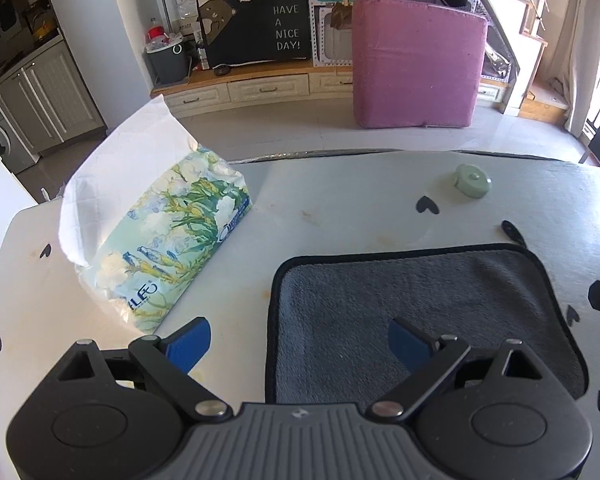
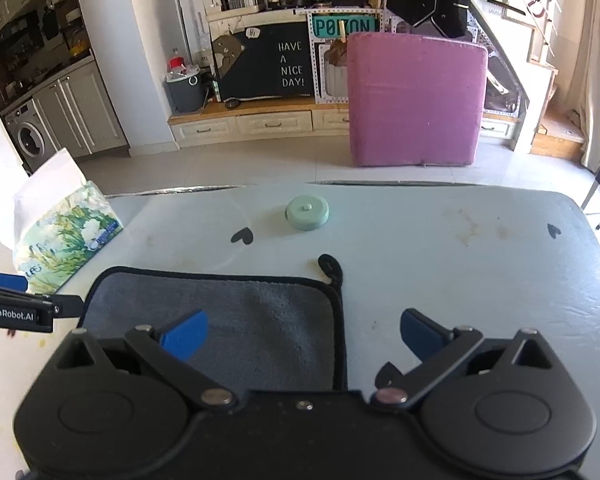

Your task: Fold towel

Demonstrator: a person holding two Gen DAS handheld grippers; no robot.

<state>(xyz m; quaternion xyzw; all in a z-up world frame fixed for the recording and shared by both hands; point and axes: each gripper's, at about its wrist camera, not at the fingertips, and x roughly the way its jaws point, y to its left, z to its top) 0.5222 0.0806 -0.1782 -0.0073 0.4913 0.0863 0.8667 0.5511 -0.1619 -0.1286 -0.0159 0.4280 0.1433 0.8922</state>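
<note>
A grey towel (image 1: 420, 312) with black trim lies flat on the white table (image 1: 340, 200); it also shows in the right wrist view (image 2: 236, 316). Its black hang loop (image 2: 331, 268) sticks out at the far right corner. My left gripper (image 1: 300, 344) is open and empty, astride the towel's near left edge. My right gripper (image 2: 304, 334) is open and empty, astride the towel's near right edge. The left gripper's tip shows at the left of the right wrist view (image 2: 16, 304).
A floral tissue pack (image 1: 172, 248) with a white sheet sticking up lies at the table's left. A small round green disc (image 2: 307, 213) sits near the far edge. A pink cushion (image 2: 416, 100) stands on the floor beyond.
</note>
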